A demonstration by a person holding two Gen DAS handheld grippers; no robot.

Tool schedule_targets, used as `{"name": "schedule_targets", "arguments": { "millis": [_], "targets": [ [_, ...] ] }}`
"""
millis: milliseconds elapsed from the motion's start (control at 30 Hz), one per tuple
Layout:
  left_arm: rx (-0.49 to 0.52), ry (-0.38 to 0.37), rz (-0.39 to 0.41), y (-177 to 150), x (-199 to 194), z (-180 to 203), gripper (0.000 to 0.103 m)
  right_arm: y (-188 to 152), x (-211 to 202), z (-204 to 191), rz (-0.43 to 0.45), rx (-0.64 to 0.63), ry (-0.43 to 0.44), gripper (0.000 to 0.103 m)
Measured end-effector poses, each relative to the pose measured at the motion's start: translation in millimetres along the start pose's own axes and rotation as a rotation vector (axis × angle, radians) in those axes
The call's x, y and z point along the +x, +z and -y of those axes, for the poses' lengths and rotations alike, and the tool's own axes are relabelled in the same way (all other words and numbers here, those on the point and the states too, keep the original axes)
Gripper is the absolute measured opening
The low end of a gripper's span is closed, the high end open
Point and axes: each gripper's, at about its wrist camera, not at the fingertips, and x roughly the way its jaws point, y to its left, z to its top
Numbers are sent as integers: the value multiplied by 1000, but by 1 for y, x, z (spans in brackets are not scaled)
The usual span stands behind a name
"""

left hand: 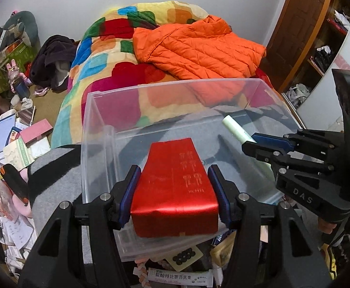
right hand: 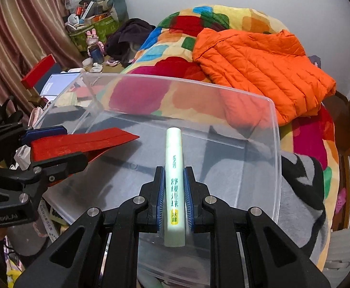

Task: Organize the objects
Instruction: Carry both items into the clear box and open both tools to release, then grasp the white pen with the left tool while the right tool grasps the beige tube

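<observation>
A: What has the left gripper [left hand: 175, 193] got?

B: A red box [left hand: 175, 189], flat and wrapped in shiny foil with faint gold print on top. The 2 blue pads [left hand: 127, 199] stand about half open and press on its long sides, so the grip is firm. The box's far end pokes over the bin [left hand: 88, 144], above the bin's floor.

A: And the right gripper [right hand: 174, 199]?

B: Nearly closed, clamped on a pale green tube [right hand: 173, 180] with green lettering and a yellow label near the held end. The tube runs straight out between the pads and its far end reaches over the inside of the same bin.

A: What kind of bin?

B: A clear plastic one, open on top. It sits on a grey and black blanket [right hand: 302, 192] at the foot of a bed. I can't tell whether either thing touches its floor.

A: How do the 2 grippers stand to each other?

B: Side by side at the bin's near rim, apart, both tilted down into it. From the left wrist view the right one comes in at the right edge with the tube; from the right wrist view the left one comes in at the left edge with the box.

A: Behind the bin?

B: A bright patterned quilt [left hand: 107, 55] with an orange jacket [left hand: 199, 48] lying on it. Books and papers [left hand: 9, 141] clutter the left side.
</observation>
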Motion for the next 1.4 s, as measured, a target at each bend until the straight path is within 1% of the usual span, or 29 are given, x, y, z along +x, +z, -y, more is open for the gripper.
{"name": "schedule_targets", "arguments": {
  "millis": [100, 133, 267, 333, 367, 400, 433, 467, 567, 633, 800, 967, 1067, 1133, 1233, 1300, 1400],
  "targets": [
    [9, 3, 14, -1, -6, 2, 65, -1, -6, -2, 11, -7, -2, 15],
    [12, 7, 21, -1, -9, 3, 67, -2, -9, -2, 16, -11, -5, 17],
    [37, 40, 75, -5, -28, 10, 69, -5, -28, -5, 62, -30, -27, 26],
    [46, 58, 106, -8, -39, 12, 72, -8, -40, -4, 89, -26, -21, 29],
    [50, 65, 124, -11, -45, 14, 73, -10, -45, -3, 99, -22, -15, 32],
    [52, 67, 140, -13, -51, 14, 76, -12, -51, -2, 110, -17, -8, 33],
    [51, 66, 156, -16, -56, 15, 79, -15, -57, -1, 122, -11, 2, 37],
    [50, 68, 171, -19, -62, 16, 80, -18, -62, 0, 130, -7, 9, 41],
    [59, 87, 206, -32, -76, 20, 82, -29, -79, 2, 166, -3, 2, 47],
    [67, 99, 221, -42, -83, 22, 85, -36, -88, 3, 183, 0, -3, 50],
    [66, 96, 221, -72, -91, 23, 86, -59, -105, 10, 201, 29, 10, 50],
    [49, 77, 198, -100, -85, 26, 86, -85, -111, 6, 203, 53, 36, 50],
    [38, 60, 177, -119, -78, 30, 83, -100, -109, -2, 192, 57, 65, 51],
    [37, 54, 155, -132, -73, 33, 70, -109, -104, -9, 182, 45, 63, 51],
    [30, 26, 102, -147, -62, 33, 63, -122, -92, -18, 152, 9, 29, 51],
    [30, 8, 76, -154, -56, 34, 59, -126, -81, -19, 117, 4, 28, 51],
    [38, 8, 54, -161, -47, 38, 52, -132, -65, -18, 74, 0, 33, 51]
  ]
}}
